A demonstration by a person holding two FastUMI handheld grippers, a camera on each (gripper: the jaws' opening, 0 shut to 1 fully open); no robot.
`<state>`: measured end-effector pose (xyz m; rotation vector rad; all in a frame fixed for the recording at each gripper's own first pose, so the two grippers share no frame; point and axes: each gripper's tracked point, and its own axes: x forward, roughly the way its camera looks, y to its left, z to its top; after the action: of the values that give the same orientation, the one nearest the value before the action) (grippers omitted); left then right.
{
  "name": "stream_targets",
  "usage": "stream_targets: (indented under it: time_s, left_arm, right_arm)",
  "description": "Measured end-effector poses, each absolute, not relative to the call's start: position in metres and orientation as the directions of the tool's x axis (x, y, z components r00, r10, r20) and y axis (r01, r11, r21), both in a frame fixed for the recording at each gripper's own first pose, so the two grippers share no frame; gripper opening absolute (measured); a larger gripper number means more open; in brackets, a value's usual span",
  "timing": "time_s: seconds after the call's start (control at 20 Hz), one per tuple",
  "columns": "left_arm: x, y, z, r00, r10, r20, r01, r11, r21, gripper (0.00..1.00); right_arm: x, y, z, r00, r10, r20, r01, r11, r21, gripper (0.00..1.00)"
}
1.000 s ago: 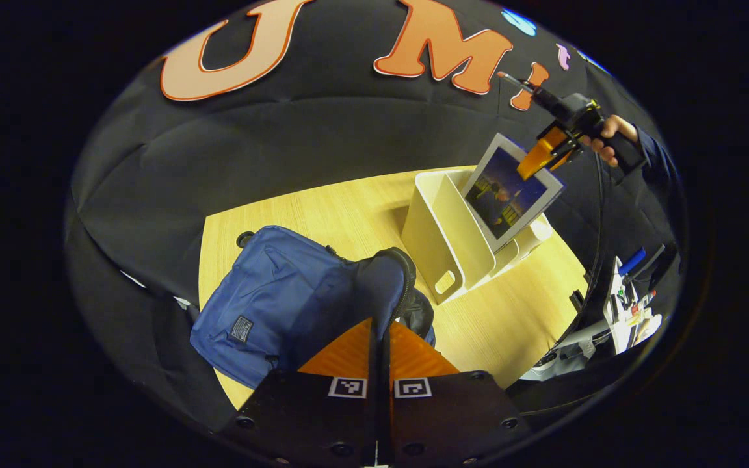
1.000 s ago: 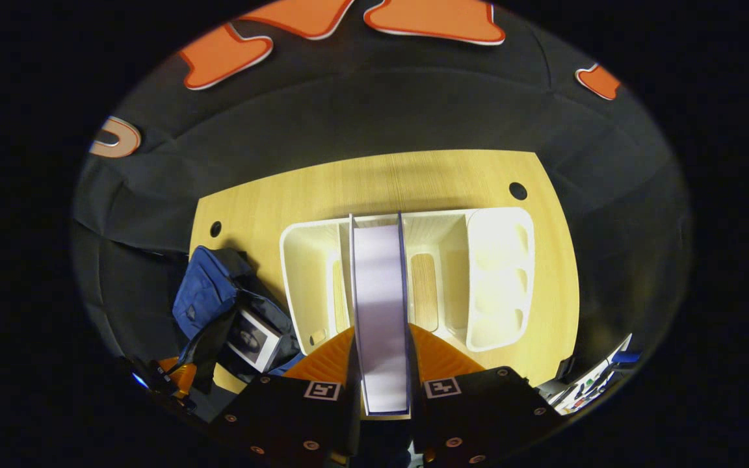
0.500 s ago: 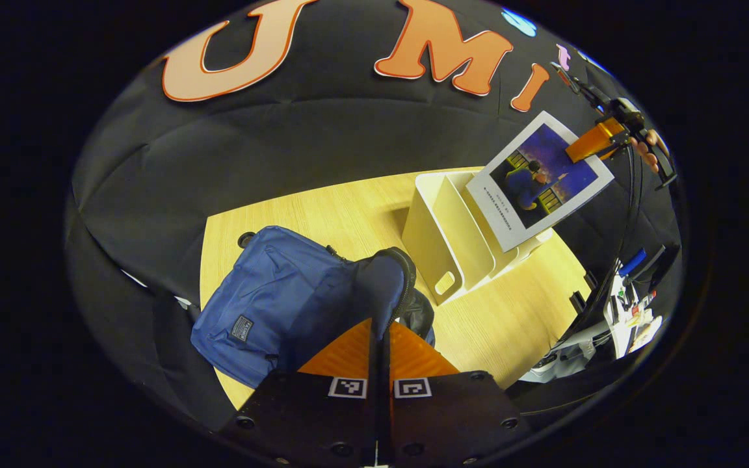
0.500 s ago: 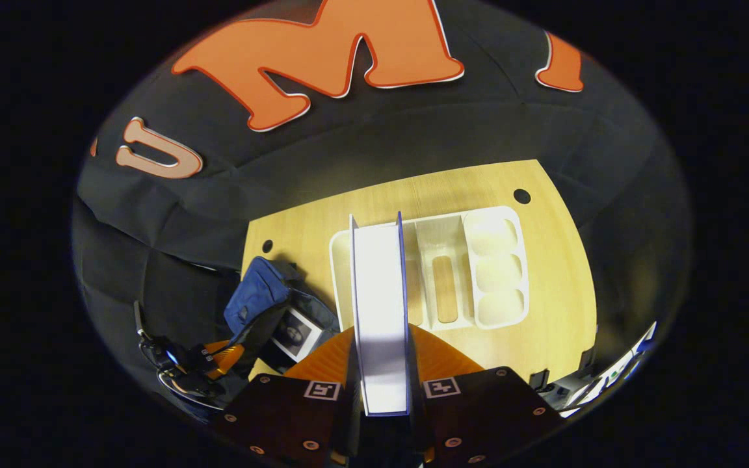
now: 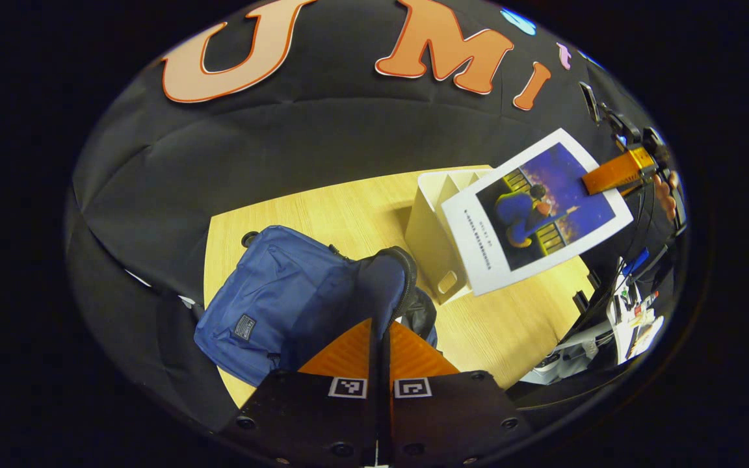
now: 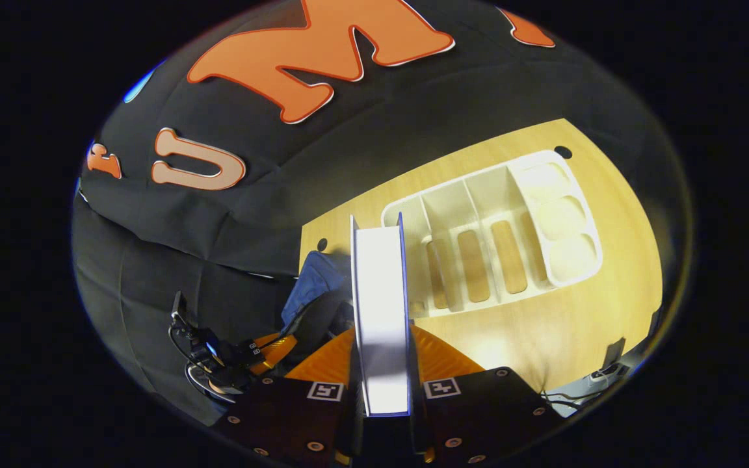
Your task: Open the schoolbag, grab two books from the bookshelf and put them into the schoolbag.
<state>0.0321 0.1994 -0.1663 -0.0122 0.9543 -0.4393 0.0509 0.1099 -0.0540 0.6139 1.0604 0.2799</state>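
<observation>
My right tongs [image 6: 381, 338] clamped a white-bordered book [image 5: 536, 209] in the air above the shelf [image 6: 491, 240]. My left tongs [image 5: 380, 338] pinched the blue schoolbag's [image 5: 283, 299] flap ahead.

Nothing can be read: print on the book [image 5: 536, 208] cover and schoolbag [image 5: 296, 305] patch is too small

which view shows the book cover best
The left gripper view: the book hangs above the bookshelf with its whole illustrated cover facing the camera, pinched at one corner by the right tool. The right gripper view shows the same book edge-on between that tool's fingers, so the cover is hidden.
</observation>
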Motion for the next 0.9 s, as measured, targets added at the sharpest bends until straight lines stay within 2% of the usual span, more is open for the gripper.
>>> stream_targets:
  time_s: [0.2, 0.45, 0.9]
  left_arm:
    - [0.034, 0.201, -0.164, 0.505, -0.359, -0.785, 0.342, 0.918, -0.201, 0.01]
    - [0.036, 0.205, -0.159, 0.513, -0.355, -0.782, 0.317, 0.925, -0.212, 0.01]
    - [0.034, 0.200, -0.158, 0.505, -0.363, -0.783, 0.319, 0.922, -0.221, 0.01]
  right_arm:
    - [0.038, 0.144, -0.078, 0.463, 0.560, -0.687, 0.072, 0.748, 0.659, 0.30]
    - [0.024, 0.187, -0.105, 0.463, 0.634, -0.620, 0.139, 0.639, 0.757, 0.30]
    - [0.007, 0.251, -0.160, 0.490, 0.664, -0.565, 0.244, 0.518, 0.820, 0.29]
